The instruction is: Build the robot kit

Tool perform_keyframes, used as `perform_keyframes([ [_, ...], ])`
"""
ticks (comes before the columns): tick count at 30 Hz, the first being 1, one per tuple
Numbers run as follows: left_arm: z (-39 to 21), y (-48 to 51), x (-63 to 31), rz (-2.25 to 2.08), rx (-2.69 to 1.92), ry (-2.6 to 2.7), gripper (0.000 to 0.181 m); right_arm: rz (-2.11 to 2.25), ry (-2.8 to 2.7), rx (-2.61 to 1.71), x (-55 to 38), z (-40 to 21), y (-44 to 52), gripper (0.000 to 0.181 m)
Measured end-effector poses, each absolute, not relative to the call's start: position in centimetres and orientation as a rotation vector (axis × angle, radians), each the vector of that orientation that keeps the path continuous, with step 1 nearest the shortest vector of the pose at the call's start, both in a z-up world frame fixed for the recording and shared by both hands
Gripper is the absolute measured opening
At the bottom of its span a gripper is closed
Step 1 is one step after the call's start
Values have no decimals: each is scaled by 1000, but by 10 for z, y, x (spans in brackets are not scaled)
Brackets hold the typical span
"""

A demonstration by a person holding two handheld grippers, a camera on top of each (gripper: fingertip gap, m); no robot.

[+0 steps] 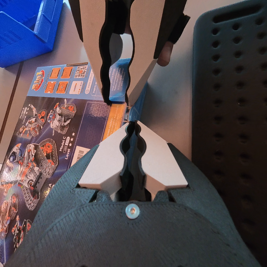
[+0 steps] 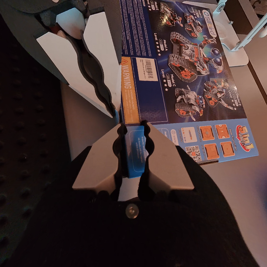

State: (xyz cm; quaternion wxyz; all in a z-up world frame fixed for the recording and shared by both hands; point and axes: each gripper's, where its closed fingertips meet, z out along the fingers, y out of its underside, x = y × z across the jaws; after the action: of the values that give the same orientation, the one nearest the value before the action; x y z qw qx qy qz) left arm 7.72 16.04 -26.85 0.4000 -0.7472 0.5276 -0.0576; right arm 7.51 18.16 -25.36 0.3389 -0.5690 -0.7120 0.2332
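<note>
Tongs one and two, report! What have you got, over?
Left tongs shut on the toy box edge. Right tongs gripping its blue flap. Blue bin sits apart.

The box (image 1: 60,130) lay flat on the table (image 1: 166,89), with the bin (image 1: 24,31) beyond its far corner. The chair (image 1: 231,101) stood to its right. In the right wrist view, a stand (image 2: 237,47) sat past the box's far edge.

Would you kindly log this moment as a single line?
left tool: shut on box edge | right tool: shut on box flap | box: flat on table
</note>
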Motion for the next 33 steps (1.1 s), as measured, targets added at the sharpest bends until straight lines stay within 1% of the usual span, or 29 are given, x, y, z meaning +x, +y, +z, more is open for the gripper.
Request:
perform_keyframes([
  [12,-269,160,79,-112,-1836,1349,1,649,-1733,-1547,73,-253,184,25],
  [20,-270,157,81,-78,-1771,1378,4,613,-1718,-1439,71,-250,183,24],
  [21,-270,157,81,-77,-1762,1385,3,621,-1723,-1426,71,-250,182,20],
  [33,-271,153,82,-83,-1749,1406,6,594,-1777,-1294,67,-250,179,14],
])
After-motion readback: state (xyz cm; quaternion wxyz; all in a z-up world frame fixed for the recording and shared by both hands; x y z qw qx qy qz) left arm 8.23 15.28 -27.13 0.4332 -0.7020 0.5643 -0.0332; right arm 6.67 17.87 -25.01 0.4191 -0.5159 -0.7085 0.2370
